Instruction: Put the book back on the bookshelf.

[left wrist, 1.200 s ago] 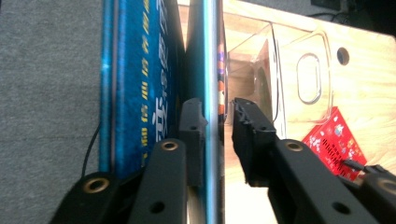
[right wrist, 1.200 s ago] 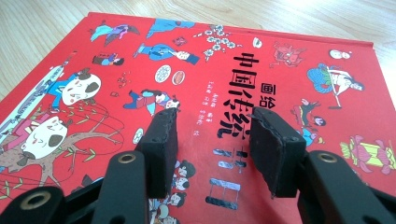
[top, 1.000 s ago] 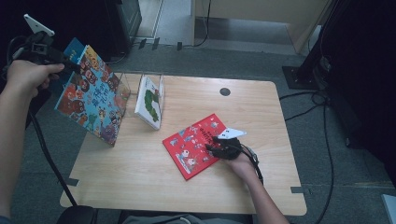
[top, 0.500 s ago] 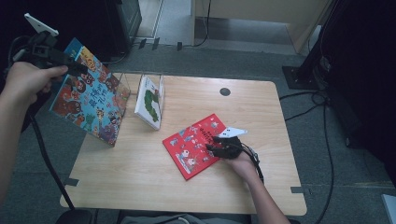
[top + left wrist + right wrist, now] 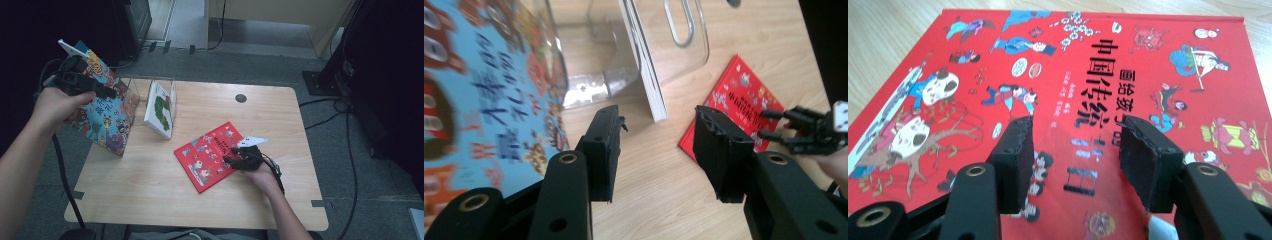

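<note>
Jaws just parted and empty, the left gripper [image 5: 107,93] hangs beside the blue picture book [image 5: 107,120] leaning at the table's [image 5: 280,200] left edge; the right gripper [image 5: 1075,150], released, rests over the red picture book [image 5: 1088,65] lying flat.

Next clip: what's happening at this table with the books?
A person with two hand-held grippers is sorting picture books. The left gripper, jaws just opening with nothing between them, is beside the large blue picture book leaning at the table's left edge against the clear plastic book stand. A white book with a green caterpillar stands in that stand. The right gripper hovers open over the red picture book lying flat on the wooden table.
</note>
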`<state>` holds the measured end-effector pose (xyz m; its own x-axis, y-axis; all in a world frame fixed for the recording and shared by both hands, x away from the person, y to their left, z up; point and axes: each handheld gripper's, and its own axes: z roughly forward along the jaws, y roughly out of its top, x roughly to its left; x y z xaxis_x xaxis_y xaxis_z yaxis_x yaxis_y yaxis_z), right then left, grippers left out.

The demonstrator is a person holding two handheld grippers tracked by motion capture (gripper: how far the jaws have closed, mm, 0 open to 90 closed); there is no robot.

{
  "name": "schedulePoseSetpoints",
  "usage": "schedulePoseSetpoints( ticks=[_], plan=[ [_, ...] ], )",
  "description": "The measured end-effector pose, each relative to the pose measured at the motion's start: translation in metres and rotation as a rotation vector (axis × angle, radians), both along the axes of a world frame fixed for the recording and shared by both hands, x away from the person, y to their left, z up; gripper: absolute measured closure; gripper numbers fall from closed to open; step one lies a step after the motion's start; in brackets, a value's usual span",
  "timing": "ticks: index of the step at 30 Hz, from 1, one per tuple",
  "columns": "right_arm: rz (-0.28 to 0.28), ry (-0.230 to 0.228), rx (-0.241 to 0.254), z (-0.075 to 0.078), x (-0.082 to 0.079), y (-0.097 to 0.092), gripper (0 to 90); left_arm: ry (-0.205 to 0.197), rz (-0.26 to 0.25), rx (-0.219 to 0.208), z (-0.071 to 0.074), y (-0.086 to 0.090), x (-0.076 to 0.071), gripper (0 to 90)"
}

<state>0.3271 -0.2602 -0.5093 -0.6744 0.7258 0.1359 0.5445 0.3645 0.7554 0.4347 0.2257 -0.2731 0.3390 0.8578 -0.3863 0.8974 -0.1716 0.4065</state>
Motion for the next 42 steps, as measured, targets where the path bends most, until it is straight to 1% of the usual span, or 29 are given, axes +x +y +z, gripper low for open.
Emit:
schedulePoseSetpoints(
  ticks=[1, 2, 3, 4, 7, 9, 12, 13, 15, 17, 20, 24, 26, 29, 31, 34, 36, 37, 38, 40, 42],
  plan=[
    [0.004, 0.000, -0.005, 0.000, 0.000, -0.001, 47.8, 0.003, -0.008, 0.005, -0.004, -0.003, -0.002, 54.1],
    [-0.004, 0.003, -0.004, 0.000, 0.000, -0.003, 47.8, 0.003, -0.019, 0.005, -0.008, -0.005, -0.003, 53.5],
    [-0.004, 0.003, -0.004, 0.000, 0.000, -0.003, 47.8, 0.000, -0.024, -0.001, -0.011, -0.007, -0.004, 53.5],
    [-0.011, 0.008, 0.002, 0.001, 0.000, -0.004, 47.8, -0.003, -0.028, -0.001, -0.014, -0.008, -0.005, 53.5],
    [-0.017, 0.006, 0.005, 0.002, 0.000, -0.007, 47.8, -0.008, -0.040, 0.003, -0.024, -0.014, -0.009, 52.9],
    [-0.022, 0.004, 0.007, 0.003, 0.000, -0.008, 47.8, -0.008, -0.068, -0.013, -0.033, -0.019, -0.012, 53.2],
    [-0.030, 0.015, 0.008, 0.005, -0.003, -0.013, 47.7, -0.011, -0.104, -0.008, -0.044, -0.029, -0.017, 53.4],
    [-0.032, 0.007, 0.010, 0.005, -0.004, -0.015, 47.7, -0.014, -0.119, -0.012, -0.048, -0.032, -0.018, 53.3],
    [-0.043, -0.002, 0.017, 0.005, -0.005, -0.018, 47.8, -0.013, -0.129, -0.013, -0.053, -0.038, -0.020, 52.8],
    [-0.052, 0.003, 0.019, 0.005, -0.006, -0.021, 47.8, -0.018, -0.142, -0.011, -0.059, -0.045, -0.021, 52.1],
    [-0.055, 0.001, 0.020, 0.004, -0.008, -0.023, 47.9, -0.011, -0.164, -0.015, -0.069, -0.053, -0.023, 51.2],
    [-0.060, 0.000, 0.015, 0.004, -0.011, -0.024, 47.9, -0.006, -0.188, -0.009, -0.082, -0.065, -0.025, 50.7],
    [-0.066, 0.002, 0.015, 0.003, -0.013, -0.026, 48.2, -0.001, -0.199, -0.020, -0.089, -0.070, -0.025, 50.7],
    [-0.076, 0.003, 0.015, 0.002, -0.016, -0.029, 48.3, 0.006, -0.206, -0.055, -0.097, -0.077, -0.026, 50.5],
    [-0.084, 0.006, 0.014, 0.001, -0.018, -0.031, 48.4, 0.008, -0.224, -0.050, -0.104, -0.084, -0.027, 50.5],
    [-0.092, 0.005, 0.010, -0.001, -0.021, -0.035, 48.5, 0.024, -0.247, -0.070, -0.114, -0.095, -0.028, 50.6],
    [-0.103, 0.003, 0.018, -0.001, -0.024, -0.038, 48.6, 0.024, -0.263, -0.055, -0.119, -0.102, -0.029, 50.6],
    [-0.105, 0.001, 0.021, -0.002, -0.025, -0.038, 48.6, 0.022, -0.278, -0.034, -0.122, -0.106, -0.029, 50.6],
    [-0.110, 0.000, 0.023, -0.002, -0.026, -0.039, 48.7, 0.022, -0.287, -0.027, -0.126, -0.111, -0.030, 50.6],
    [-0.119, -0.001, 0.025, -0.002, -0.028, -0.042, 48.8, 0.031, -0.295, -0.041, -0.131, -0.116, -0.030, 50.5],
    [-0.128, -0.004, 0.026, -0.002, -0.031, -0.045, 48.9, 0.034, -0.305, -0.043, -0.137, -0.121, -0.030, 50.4]
  ],
)
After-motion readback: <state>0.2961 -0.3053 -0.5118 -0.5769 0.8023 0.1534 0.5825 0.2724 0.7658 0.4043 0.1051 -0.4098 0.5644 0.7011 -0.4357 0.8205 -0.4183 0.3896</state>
